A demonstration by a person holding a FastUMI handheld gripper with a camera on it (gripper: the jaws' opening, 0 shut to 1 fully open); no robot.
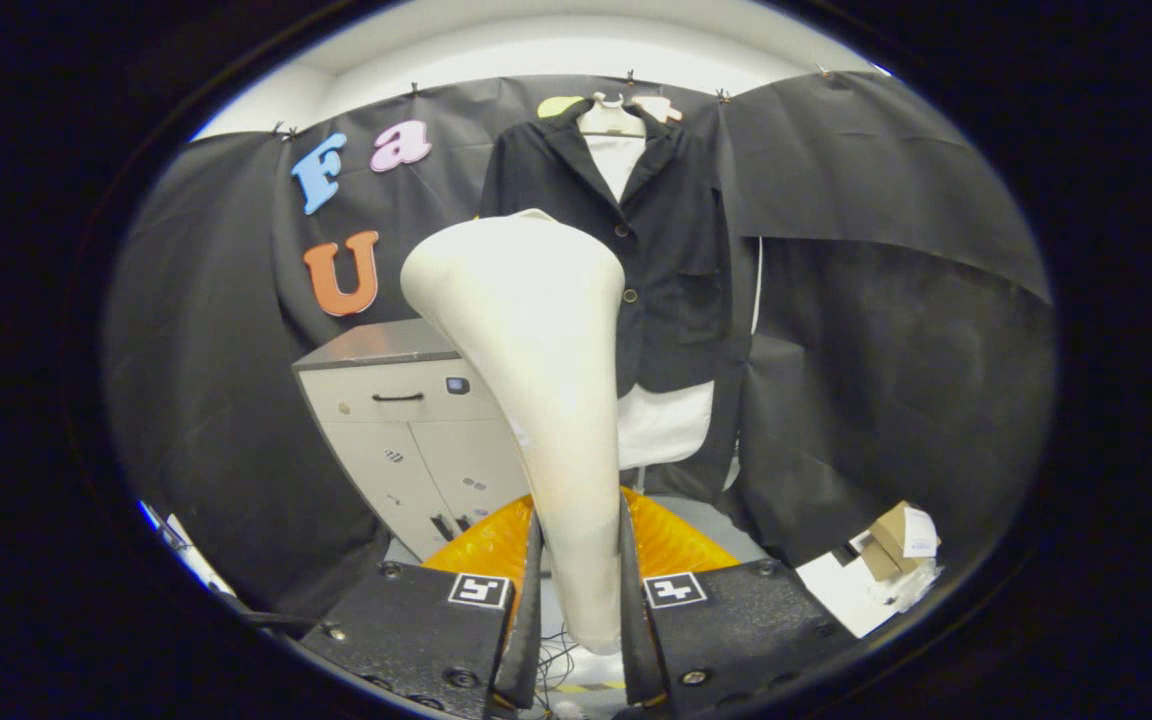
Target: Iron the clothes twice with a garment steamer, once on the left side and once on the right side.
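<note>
We hold the garment steamer [546,400] by its handle, the gripper [581,600] closed on it from both sides, its wide head raised toward the black jacket [676,270] hanging on the booth wall beyond. We should bring the head flat to one front panel and stroke downward. A grey cabinet [406,420] stands close beside the jacket's hem, cardboard boxes [896,545] on the floor opposite.

Viewpoint: on the gripper [576,600], looking forward along its two fingers [526,600].
Facing: level, toward the hanging jacket [676,240] and the cabinet [406,430].
Nearness: steamer [536,340] close before the lens; jacket well beyond.
</note>
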